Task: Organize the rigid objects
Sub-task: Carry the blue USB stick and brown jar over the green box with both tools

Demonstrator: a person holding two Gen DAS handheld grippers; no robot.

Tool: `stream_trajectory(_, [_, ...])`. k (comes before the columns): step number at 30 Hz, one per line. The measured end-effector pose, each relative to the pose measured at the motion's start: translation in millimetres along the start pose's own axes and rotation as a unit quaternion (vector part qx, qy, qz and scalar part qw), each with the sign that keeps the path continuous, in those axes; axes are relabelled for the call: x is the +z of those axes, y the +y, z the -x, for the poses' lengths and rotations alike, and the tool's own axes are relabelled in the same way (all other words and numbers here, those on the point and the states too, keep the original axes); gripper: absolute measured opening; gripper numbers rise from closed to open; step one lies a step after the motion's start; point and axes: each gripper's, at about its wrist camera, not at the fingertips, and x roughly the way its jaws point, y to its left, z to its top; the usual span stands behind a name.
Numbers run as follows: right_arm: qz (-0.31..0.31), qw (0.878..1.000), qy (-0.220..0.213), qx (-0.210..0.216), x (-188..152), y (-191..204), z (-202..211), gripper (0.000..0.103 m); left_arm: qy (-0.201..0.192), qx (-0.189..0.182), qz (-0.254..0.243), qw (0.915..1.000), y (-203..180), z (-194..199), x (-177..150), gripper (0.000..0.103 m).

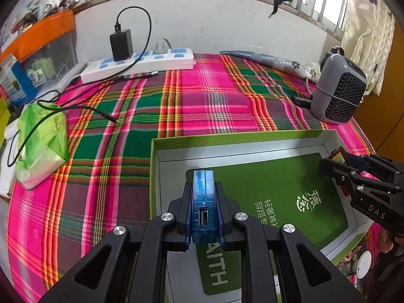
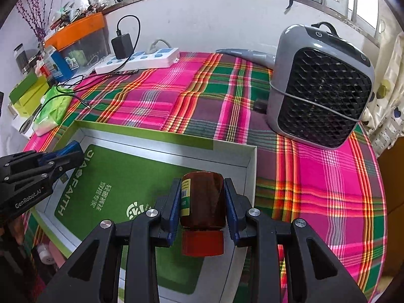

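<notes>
Over an open green-rimmed box point(image 1: 277, 136) on a plaid cloth point(image 1: 202, 96), the left gripper point(image 1: 203, 176) clamps a blue plastic case point(image 1: 203, 202) between its fingers, while the right gripper point(image 2: 203, 184) grips a brown bottle point(image 2: 203, 202), red cap toward the camera. A gray fan point(image 2: 320, 85) stands ahead and to the right of the right gripper.

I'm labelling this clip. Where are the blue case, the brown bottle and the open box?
blue translucent case point(image 1: 203, 202), left wrist view, on its top face.
brown bottle point(image 2: 203, 202), right wrist view, on its amber body.
open green box point(image 2: 156, 132), right wrist view, on its far rim.
</notes>
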Motion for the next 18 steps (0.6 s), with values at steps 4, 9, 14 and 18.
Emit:
stream_trajectory(4, [0.003, 1.000, -0.002, 0.003, 0.8, 2.3, -2.0, 0.033, 0.001, 0.001, -0.004, 1.0000, -1.7, -2.4, -0.3, 0.015])
stream_trajectory(9, [0.006, 1.000, -0.002, 0.001, 1.4, 4.6, -4.5, 0.033, 0.000, -0.001, -0.003, 1.0000, -0.7, -2.5, 0.2, 0.015])
stream_trajectory(14, [0.006, 1.000, -0.003, 0.000, 1.7, 5.5, -5.5, 0.033, 0.000, 0.003, -0.007, 1.0000, -0.5, -2.3, 0.6, 0.015])
stream_trajectory(18, [0.008, 1.000, -0.002, -0.002, 2.4, 6.6, -6.8, 0.033, 0.000, 0.005, -0.009, 0.9999, -0.9, -2.3, 0.8, 0.015])
